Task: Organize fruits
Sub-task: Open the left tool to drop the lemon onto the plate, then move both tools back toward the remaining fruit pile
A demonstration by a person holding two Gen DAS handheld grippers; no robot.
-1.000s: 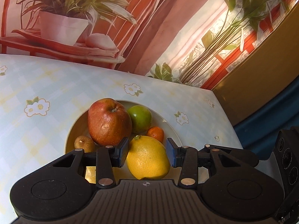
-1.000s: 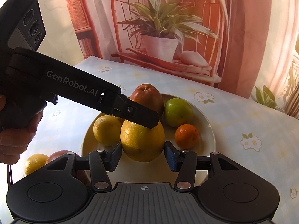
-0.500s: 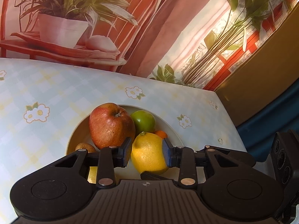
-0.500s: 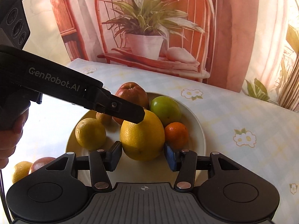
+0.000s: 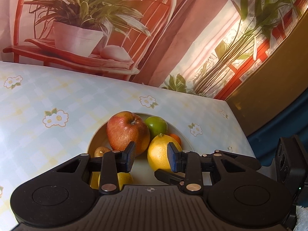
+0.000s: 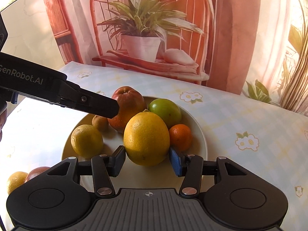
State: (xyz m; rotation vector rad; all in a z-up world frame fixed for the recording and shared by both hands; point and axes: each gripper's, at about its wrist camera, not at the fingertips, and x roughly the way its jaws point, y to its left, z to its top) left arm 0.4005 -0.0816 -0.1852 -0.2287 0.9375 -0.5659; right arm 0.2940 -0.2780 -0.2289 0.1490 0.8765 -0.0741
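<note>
A cream plate (image 6: 200, 134) holds a red apple (image 6: 130, 104), a green fruit (image 6: 165, 109), a mandarin (image 6: 180, 136), a small brown fruit (image 6: 100, 122) and a lemon (image 6: 86, 141). My right gripper (image 6: 147, 160) is shut on a large yellow citrus (image 6: 146, 137) at the plate's near side; whether it rests on the plate I cannot tell. My left gripper (image 5: 150, 156) is open by a narrow gap with nothing between its pads. It sits just left of the citrus (image 5: 159, 154), its tip (image 6: 113, 109) in front of the apple (image 5: 127, 132).
A yellow fruit (image 6: 15, 181) and a reddish fruit (image 6: 36, 173) lie on the flowered tablecloth (image 6: 240, 115) left of the plate. A printed backdrop with a potted plant (image 6: 142, 44) stands behind the table. The table's right edge (image 5: 238, 127) drops to a dark floor.
The left gripper's jaws narrowed and it drew away from the large citrus toward the apple. The right gripper kept the citrus and tilted a little.
</note>
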